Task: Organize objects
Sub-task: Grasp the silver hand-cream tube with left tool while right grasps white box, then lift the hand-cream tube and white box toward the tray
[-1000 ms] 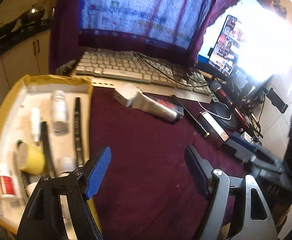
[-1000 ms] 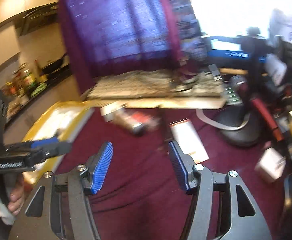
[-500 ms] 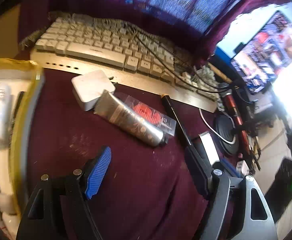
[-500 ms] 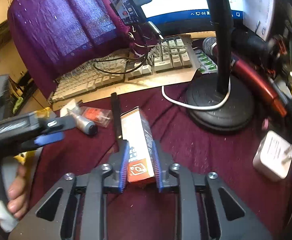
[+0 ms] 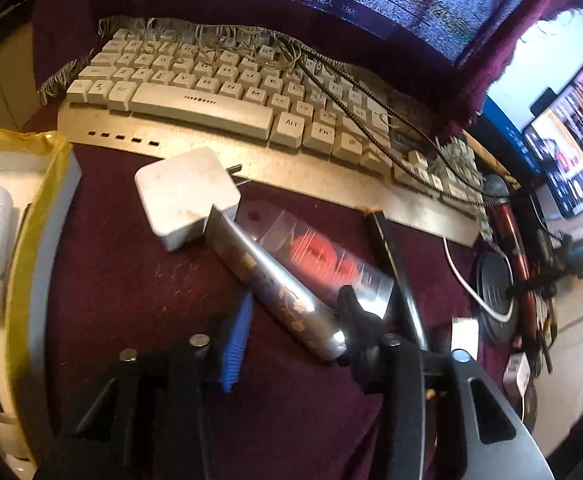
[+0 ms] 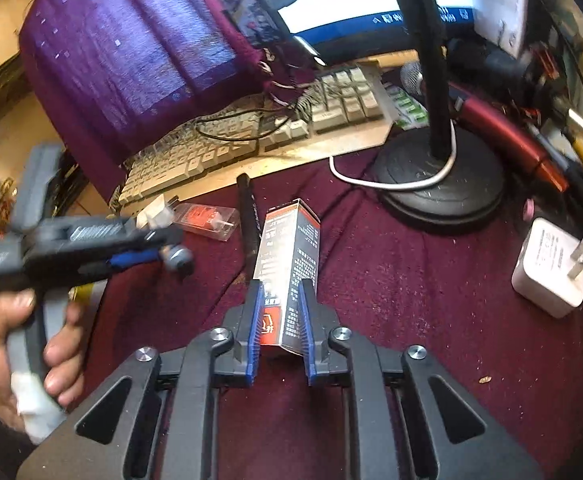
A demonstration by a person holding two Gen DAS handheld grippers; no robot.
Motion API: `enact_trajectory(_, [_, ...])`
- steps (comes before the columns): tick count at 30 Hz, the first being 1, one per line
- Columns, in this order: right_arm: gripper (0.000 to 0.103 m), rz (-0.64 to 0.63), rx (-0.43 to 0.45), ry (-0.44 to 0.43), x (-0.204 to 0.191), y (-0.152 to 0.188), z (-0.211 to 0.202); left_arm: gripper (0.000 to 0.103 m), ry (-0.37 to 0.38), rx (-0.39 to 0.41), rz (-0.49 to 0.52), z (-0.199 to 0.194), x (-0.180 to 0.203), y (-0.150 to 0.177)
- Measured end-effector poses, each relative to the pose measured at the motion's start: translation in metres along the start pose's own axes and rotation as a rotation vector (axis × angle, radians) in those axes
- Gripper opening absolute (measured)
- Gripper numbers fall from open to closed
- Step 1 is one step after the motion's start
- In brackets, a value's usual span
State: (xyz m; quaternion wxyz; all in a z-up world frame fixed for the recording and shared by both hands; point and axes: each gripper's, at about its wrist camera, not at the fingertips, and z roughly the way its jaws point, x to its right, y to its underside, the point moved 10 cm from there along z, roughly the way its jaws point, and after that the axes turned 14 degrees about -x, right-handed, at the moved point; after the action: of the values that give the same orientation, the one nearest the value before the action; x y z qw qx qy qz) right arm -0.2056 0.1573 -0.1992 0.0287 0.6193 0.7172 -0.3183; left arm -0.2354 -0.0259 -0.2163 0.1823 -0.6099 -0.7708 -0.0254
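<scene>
A cluttered desk under a maroon cloth (image 5: 139, 280), and the white keyboard (image 5: 211, 100) along its back edge is my landmark. Just in front of the keyboard lies the silver tube (image 5: 275, 284), crimped end against a white charger block (image 5: 183, 196), a clear red-printed packet (image 5: 319, 252) touching its far side. My left gripper (image 5: 291, 320) straddles the tube's cap end, jaws just closing in; the dark pad looks to be touching, the blue one I can't call yet. Soft metal, I judge, light and dent-prone, so the firm shoulder near the cap is the place. A black pen (image 6: 247, 216) lies close, easy to snag. My right gripper (image 6: 279, 312) is clamped on the small carton (image 6: 287, 264), lying forward of the keyboard: light, crushable cardboard, gripped low across its narrow sides. Left of the keyboard waits the yellow-lined tray (image 5: 39, 216).
</scene>
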Motion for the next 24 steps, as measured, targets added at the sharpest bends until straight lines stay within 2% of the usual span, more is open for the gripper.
enact_trajectory(3, [0.019, 0.022, -0.004, -0.016, 0.000, 0.000, 0.001, 0.021, -0.021, 0.007, 0.046, -0.011, -0.008, 0.017])
enact_trajectory(5, [0.025, 0.030, -0.002, -0.024, -0.002, 0.000, 0.001, 0.019, -0.038, 0.020, 0.079, -0.017, -0.015, 0.032])
enact_trajectory(7, [0.037, 0.028, -0.002, -0.031, -0.006, -0.001, 0.001, 0.019, -0.025, 0.018, 0.092, -0.024, -0.019, 0.045])
enact_trajectory(9, [0.040, 0.026, 0.006, -0.036, -0.010, -0.001, 0.001, 0.019, 0.005, 0.020, 0.070, -0.031, -0.031, 0.059])
enact_trajectory(12, [0.041, -0.008, 0.010, 0.000, -0.016, -0.005, 0.004, 0.019, 0.033, 0.031, 0.053, -0.043, -0.042, 0.077])
enact_trajectory(20, [0.040, 0.011, -0.022, 0.095, 0.001, -0.011, 0.025, 0.019, 0.017, 0.055, 0.122, -0.052, -0.051, 0.119])
enact_trajectory(21, [0.032, 0.010, -0.014, 0.101, 0.002, -0.010, 0.024, 0.019, 0.008, 0.059, 0.130, -0.052, -0.050, 0.120])
enact_trajectory(24, [0.028, -0.002, 0.010, 0.125, 0.003, -0.008, 0.018, 0.019, 0.006, 0.070, 0.141, -0.052, -0.049, 0.119])
